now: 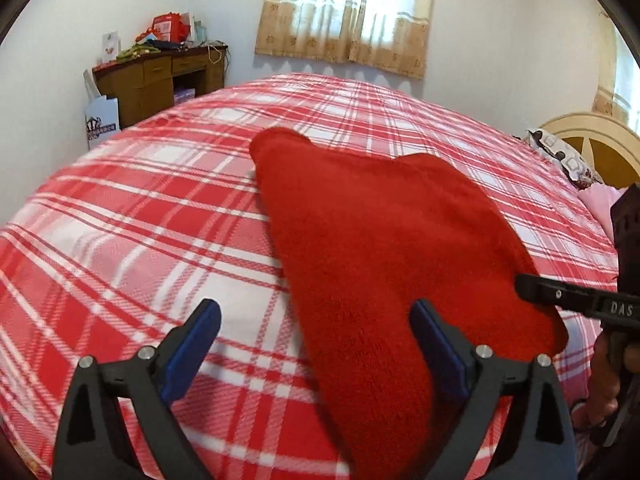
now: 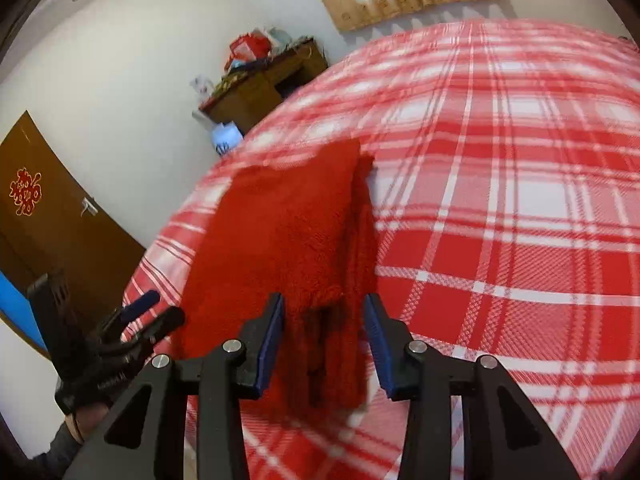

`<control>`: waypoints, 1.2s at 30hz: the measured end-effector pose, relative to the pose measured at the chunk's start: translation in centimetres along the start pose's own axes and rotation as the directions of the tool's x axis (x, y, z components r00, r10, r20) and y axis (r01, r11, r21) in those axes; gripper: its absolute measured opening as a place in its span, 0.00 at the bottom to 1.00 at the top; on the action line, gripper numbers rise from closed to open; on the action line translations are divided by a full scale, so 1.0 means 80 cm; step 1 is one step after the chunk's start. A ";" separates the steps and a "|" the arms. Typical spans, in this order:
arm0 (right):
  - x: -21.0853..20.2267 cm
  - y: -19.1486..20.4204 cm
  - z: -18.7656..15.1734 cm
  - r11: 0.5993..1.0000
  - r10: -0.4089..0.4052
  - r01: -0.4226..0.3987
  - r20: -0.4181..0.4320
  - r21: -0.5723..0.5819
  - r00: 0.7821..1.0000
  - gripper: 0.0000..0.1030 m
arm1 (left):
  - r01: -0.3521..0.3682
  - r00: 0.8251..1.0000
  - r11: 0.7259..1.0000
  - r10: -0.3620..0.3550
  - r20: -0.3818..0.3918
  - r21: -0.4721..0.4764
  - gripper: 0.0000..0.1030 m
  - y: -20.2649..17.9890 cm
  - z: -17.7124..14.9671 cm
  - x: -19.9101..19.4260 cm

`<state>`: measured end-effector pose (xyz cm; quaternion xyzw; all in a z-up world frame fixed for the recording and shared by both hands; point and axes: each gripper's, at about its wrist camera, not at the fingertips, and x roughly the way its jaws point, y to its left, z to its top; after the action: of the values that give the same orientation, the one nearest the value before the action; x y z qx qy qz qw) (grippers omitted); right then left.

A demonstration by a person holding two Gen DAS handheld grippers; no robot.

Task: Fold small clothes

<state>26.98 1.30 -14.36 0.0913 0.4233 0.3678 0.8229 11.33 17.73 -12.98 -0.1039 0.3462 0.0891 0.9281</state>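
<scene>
A small fuzzy red garment [image 1: 380,240] lies folded on the red and white plaid bed [image 1: 160,208]. My left gripper [image 1: 316,320] is open, hovering over the garment's near left edge, with the right finger above the cloth. In the right wrist view the garment [image 2: 288,232] shows as a folded stack with layered edges. My right gripper [image 2: 324,312] is open, its blue pads on either side of the garment's near end, apart from it. The right gripper also shows at the right edge of the left wrist view [image 1: 576,300]. The left gripper shows at lower left of the right wrist view [image 2: 148,316].
A brown desk [image 1: 160,76] piled with clutter stands by the far wall, with a white bag [image 1: 102,122] beside it. A curtained window [image 1: 348,12] is behind the bed. A headboard [image 1: 592,140] and pillows are at right. A brown door [image 2: 48,216] is at left.
</scene>
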 end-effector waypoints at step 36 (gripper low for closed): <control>-0.151 0.118 -0.025 0.965 -0.094 0.163 0.310 -0.205 0.946 0.68 | 0.023 0.970 0.994 -0.048 0.238 0.106 1.00 -0.033 0.034 -0.137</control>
<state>15.96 -0.50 -3.65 0.0226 0.2547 0.3415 0.9045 5.50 14.86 -3.37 -0.0507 0.2335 0.0665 0.9688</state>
